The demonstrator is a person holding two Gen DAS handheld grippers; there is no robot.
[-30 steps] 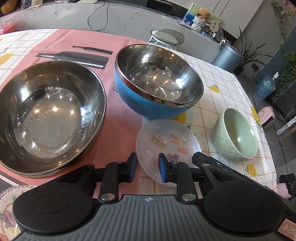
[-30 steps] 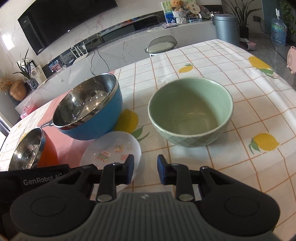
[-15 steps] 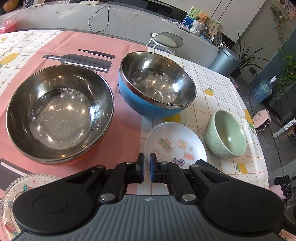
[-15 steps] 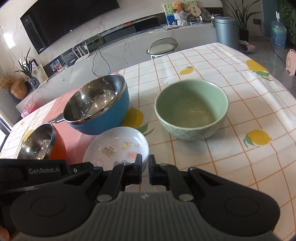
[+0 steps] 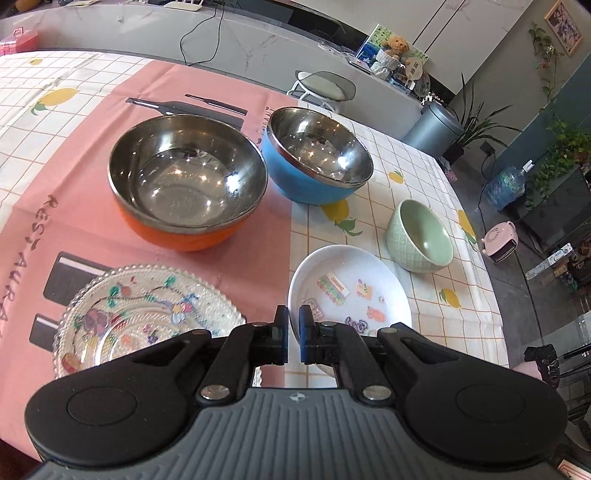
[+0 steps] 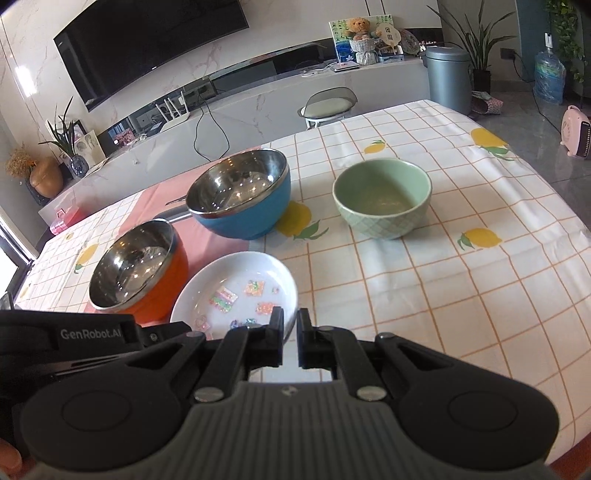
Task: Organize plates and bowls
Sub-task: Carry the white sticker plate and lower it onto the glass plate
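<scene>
Both jaws pinch the white plate (image 5: 349,284), left gripper (image 5: 291,334) and right gripper (image 6: 290,341) on its rim, lifted, while bowls sit unstacked, glass plate (image 5: 144,314) waiting.

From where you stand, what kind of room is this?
Most likely a home living and dining area: a big wall television, a dining table under a lemon-print cloth, and a teddy bear on the counter.
</scene>
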